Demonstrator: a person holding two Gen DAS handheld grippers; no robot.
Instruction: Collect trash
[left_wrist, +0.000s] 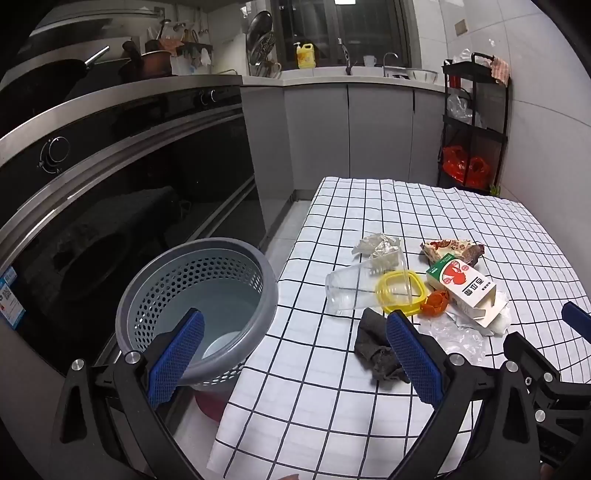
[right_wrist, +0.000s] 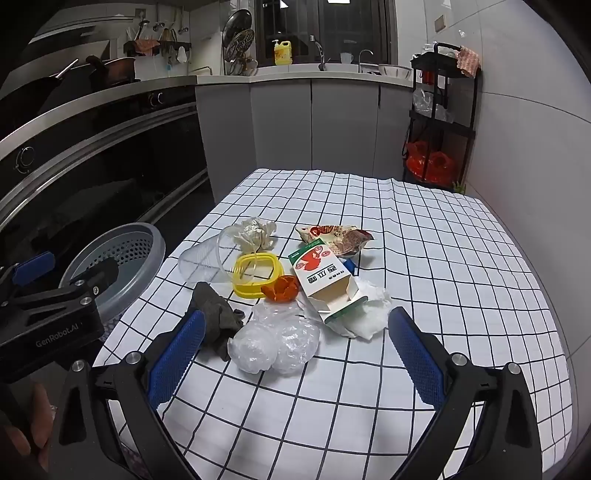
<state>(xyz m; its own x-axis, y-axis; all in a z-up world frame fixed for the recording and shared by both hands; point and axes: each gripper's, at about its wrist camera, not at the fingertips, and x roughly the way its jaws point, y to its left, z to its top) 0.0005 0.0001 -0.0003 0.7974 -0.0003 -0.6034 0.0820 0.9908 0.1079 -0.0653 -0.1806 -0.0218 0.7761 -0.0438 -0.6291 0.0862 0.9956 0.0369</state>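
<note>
Right gripper (right_wrist: 295, 354): jaws spread wide, holding nothing, poised above the near part of the desk (right_wrist: 461, 258) with its checked cloth. Left gripper (left_wrist: 293, 354): jaws likewise apart and empty, straddling the desk's left edge and the grey perforated bin (left_wrist: 195, 295) standing on the floor just beside it.

Trash lies clustered mid-desk. Nearest are crumpled clear plastic wrap (right_wrist: 273, 339) and a dark grey rag (right_wrist: 216, 314), touching each other. Behind them: a white tissue (right_wrist: 369, 314) under an opened milk carton (right_wrist: 325, 280), an orange peel (right_wrist: 281, 288), a yellow square lid (right_wrist: 255, 278) and a clear plastic cup (right_wrist: 201, 262) on its side. Farthest: crumpled paper (right_wrist: 256, 232) and a snack wrapper (right_wrist: 336, 236).
</note>
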